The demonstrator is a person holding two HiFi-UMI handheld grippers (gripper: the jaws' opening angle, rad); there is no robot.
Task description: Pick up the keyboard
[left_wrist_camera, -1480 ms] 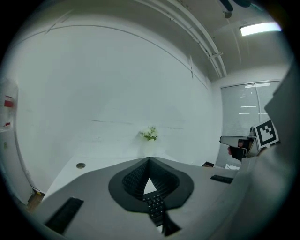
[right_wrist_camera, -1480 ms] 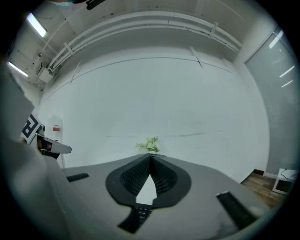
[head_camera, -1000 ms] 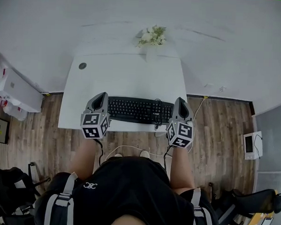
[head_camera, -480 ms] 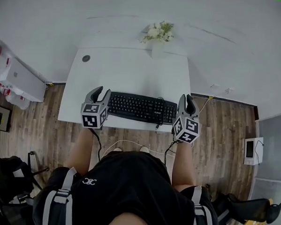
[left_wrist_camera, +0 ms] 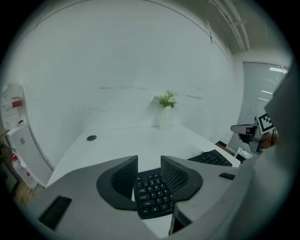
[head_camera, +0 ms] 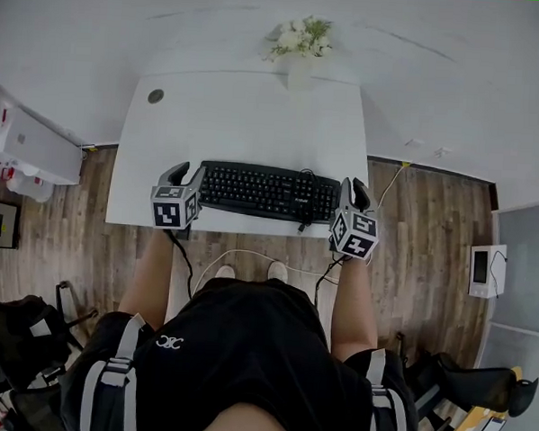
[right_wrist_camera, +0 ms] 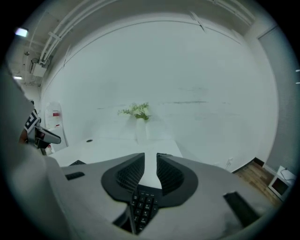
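Lying flat at the white surface's (head_camera: 247,119) front edge, the black keyboard (head_camera: 266,190) ends between the jaws of the left hand-held gripper (head_camera: 185,171) and right hand-held gripper (head_camera: 354,187), both just opened wide, neither gripping.

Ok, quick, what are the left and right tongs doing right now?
Left tongs: open, just been opening; keyboard end between them, ungripped.
Right tongs: open, just been opening; keyboard end between them, ungripped.

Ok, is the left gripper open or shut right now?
Open. The left gripper has just been opening; its jaws stand apart, with the end of the keyboard seen between them, not clamped.
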